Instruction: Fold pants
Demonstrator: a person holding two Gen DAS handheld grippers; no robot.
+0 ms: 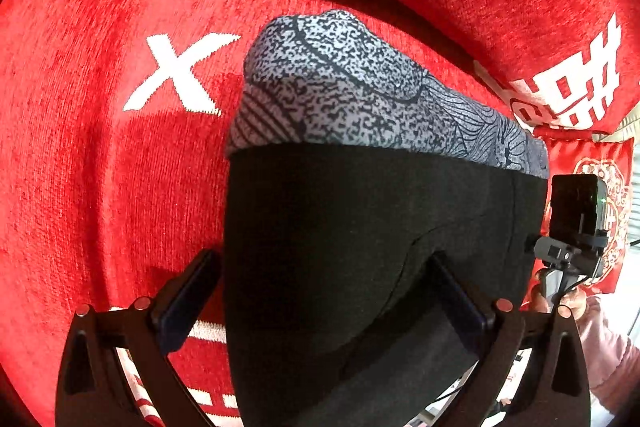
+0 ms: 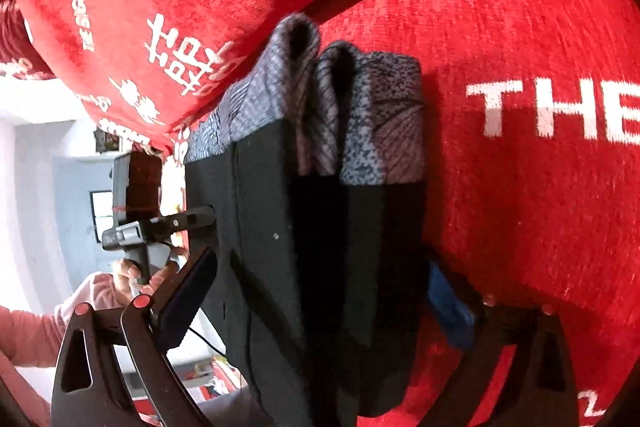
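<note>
Nearest the left wrist camera, the left gripper (image 1: 320, 307) stood with its jaws spread wide — the pants (image 1: 360, 227) lay between the two dark pads, but the left pad (image 1: 188, 303) was clear of the cloth, with red fabric showing beside it. The right pad (image 1: 460, 303) sat against the black cloth; whether it pressed could not be told. No grip was evident.

On the right wrist camera, the right gripper (image 2: 320, 307) was likewise spread wide around the same garment. Its left finger (image 2: 188, 299) stood just beside the cloth edge, and the blue pad (image 2: 448, 307) on the right lay half hidden at the far side of the bundle. Contact could not be confirmed there.

The pants appeared as a folded stack: black cloth at the near end, a grey speckled and line-printed band (image 1: 360, 87) at the far end. In the right view the band showed two rounded fold loops (image 2: 320, 79) side by side.

Beyond the garment lay the red cover (image 1: 80, 167) with white lettering, on which the pants rested. A red cushion (image 2: 160, 7) with white characters stood at the far side.

At the edge of each view the opposite hand (image 2: 132, 275) — pink sleeve — held the other gripper's handle.
</note>
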